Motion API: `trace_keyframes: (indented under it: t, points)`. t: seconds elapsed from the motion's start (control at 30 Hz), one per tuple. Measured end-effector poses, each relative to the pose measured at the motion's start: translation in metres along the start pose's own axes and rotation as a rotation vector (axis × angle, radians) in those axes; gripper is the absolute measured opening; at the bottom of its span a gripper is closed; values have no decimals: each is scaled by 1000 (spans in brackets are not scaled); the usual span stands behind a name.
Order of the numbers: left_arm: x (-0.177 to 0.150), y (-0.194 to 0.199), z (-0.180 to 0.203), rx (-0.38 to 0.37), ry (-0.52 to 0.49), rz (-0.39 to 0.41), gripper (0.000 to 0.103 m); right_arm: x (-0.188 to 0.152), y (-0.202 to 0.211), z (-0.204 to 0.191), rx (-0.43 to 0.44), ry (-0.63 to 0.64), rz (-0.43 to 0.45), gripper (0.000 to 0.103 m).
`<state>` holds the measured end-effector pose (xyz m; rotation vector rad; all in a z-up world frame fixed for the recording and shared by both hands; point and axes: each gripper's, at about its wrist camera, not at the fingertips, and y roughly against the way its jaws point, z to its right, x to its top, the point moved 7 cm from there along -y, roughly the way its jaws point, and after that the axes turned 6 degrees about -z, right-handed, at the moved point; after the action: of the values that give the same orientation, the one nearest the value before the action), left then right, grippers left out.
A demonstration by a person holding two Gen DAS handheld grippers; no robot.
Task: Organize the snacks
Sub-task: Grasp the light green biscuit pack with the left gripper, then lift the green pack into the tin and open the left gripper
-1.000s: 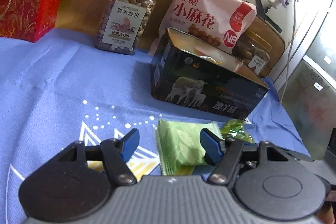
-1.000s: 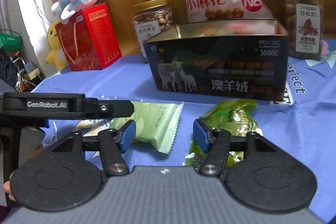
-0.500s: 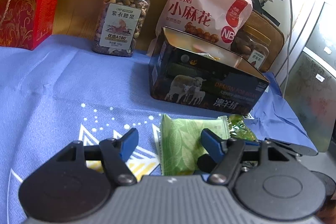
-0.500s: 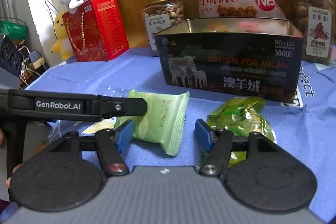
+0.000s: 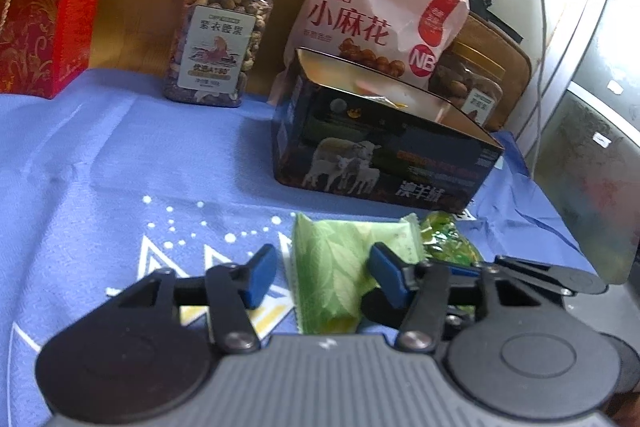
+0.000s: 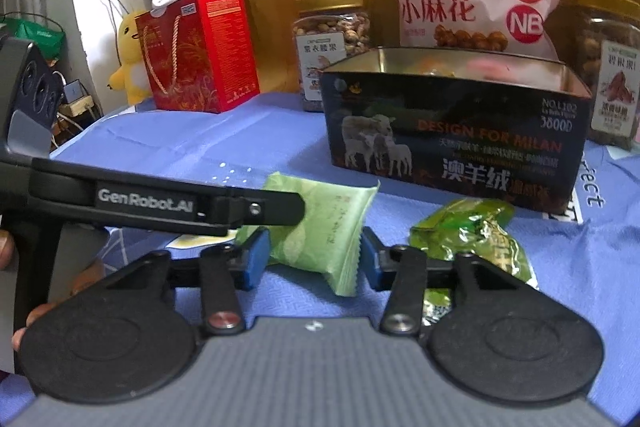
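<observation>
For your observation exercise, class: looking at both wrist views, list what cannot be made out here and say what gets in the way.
- Contents of the dark tin: right wrist view, front wall hides them; only blurred orange and pink shapes show.
- Right nut jar: left wrist view, mostly behind the tin and pink snack bag.
- Shiny green packet: left wrist view, partly behind the pale green packet and right gripper.
- Small print on the pale green packet: right wrist view, too small.

We note matt woven blue cloth [image 6: 248, 131], glossy crinkled green wrapper [image 6: 476, 239], shiny metal tin [image 6: 456, 147].
</observation>
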<state>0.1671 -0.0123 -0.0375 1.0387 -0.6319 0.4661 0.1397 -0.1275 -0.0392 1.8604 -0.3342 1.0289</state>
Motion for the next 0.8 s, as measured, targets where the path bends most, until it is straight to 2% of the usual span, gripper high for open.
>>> trace_keyframes:
  t: [0.33,0.47,0.63,0.8]
  points:
    - [-1,3,4,-27,-17,4,41,-1,1,-4,-35,13,4,47]
    - [-4,6,7,-62,-38,3,34,-6,8,-6,-53,-30,8,40]
    - [-9,8,16,-102,-70,-12,34,-21,25,-8,-35,-76,10,32]
    - [-9,4,13,-108,-46,-34,34,-25,30,-9,-18,-93,14,34]
